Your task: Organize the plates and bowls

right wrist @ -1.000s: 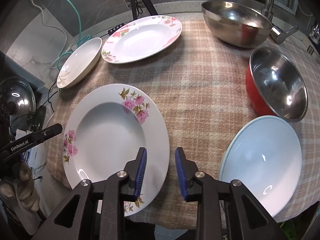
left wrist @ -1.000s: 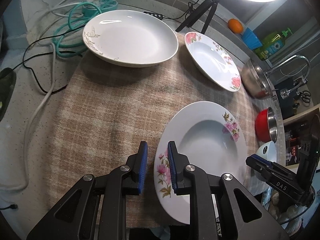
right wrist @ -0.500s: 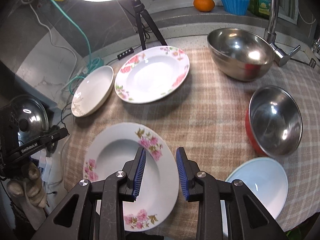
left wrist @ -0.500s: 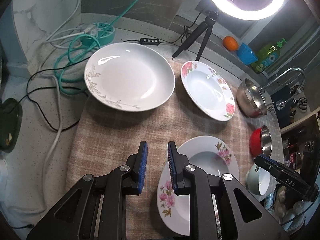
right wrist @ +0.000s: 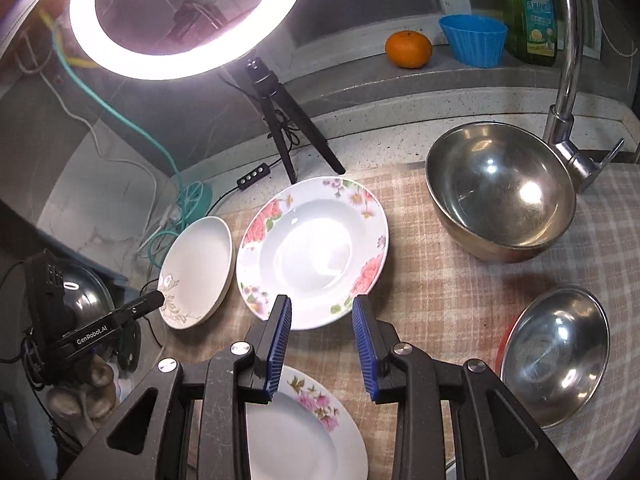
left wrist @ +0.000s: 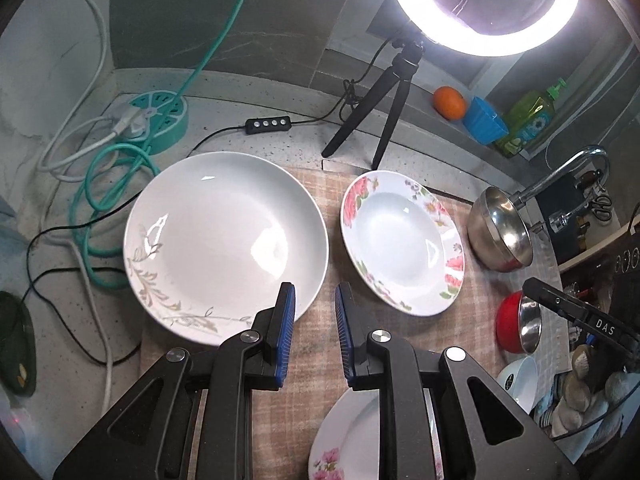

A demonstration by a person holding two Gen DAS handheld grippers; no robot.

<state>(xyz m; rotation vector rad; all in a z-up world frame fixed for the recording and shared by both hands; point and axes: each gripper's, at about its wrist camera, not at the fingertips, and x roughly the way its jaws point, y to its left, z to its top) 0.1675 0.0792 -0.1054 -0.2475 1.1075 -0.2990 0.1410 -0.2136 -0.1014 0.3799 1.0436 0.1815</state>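
I looked down at a speckled stone counter [left wrist: 248,136] with a beige checked cloth [right wrist: 440,280] spread over most of it. I take the ring light [right wrist: 180,60] on its black tripod [right wrist: 280,132] as my landmark; it stood at the back edge of the cloth and shone very bright. Behind it ran a grey ledge with an orange [right wrist: 408,49], a blue ribbed cup [right wrist: 474,40] and a green bottle of dish soap [right wrist: 534,12]. A chrome tap [right wrist: 568,92] rose to the right of the tripod, and a teal cable reel [left wrist: 158,120] with loose cords lay to the left of it.

Just in front of the tripod lay a deep white plate with red roses on the rim [right wrist: 312,252]. To the left of this one, almost touching it, lay a glossy white plate with a thin gold leaf pattern [left wrist: 224,244], partly off the cloth. To the right of the tripod stood a large steel bowl [right wrist: 500,196], round and shiny, and nearer to me a smaller steel bowl with a red outside [right wrist: 556,356]. A pale blue bowl [left wrist: 520,376] showed only a little, nearer than the red one. A third plate with pink flowers [right wrist: 308,424] lay closest, under both tools.

My left gripper [left wrist: 314,312] had its blue ribbed pads a small gap apart, holding nothing. My right gripper [right wrist: 322,320] was a little wider, also with nothing between the pads.
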